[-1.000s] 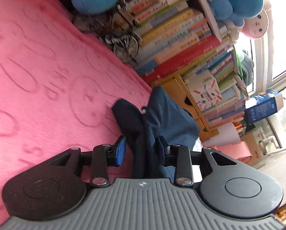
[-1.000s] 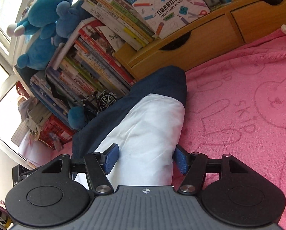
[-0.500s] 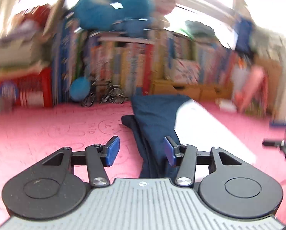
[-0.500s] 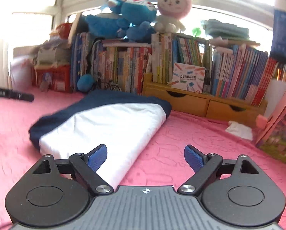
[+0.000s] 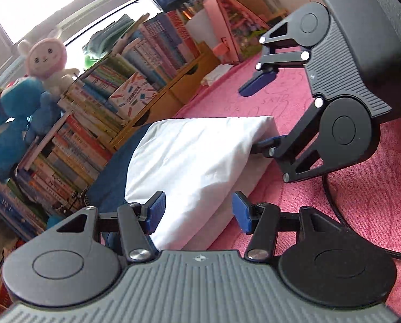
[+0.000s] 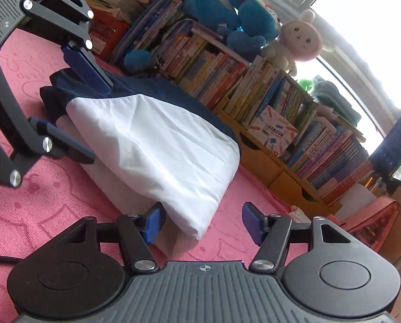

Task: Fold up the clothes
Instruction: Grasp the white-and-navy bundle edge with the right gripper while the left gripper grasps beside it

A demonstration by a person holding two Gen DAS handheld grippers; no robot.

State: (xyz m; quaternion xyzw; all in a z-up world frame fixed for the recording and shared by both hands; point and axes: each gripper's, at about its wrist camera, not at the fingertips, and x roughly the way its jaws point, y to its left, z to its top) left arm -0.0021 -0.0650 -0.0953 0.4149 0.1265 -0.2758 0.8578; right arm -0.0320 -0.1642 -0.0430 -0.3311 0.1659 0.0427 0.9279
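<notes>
Lying folded on the pink blanket [image 5: 348, 202] near the bookshelf [image 6: 254, 86], the white-and-navy garment [image 5: 195, 156] looks ready for its next fold. The left gripper [image 5: 197, 212], jaws just widening, and the right gripper [image 6: 200, 222], jaws just narrowing, straddle its near corners, gripping nothing yet; next they must pinch both corners.
</notes>
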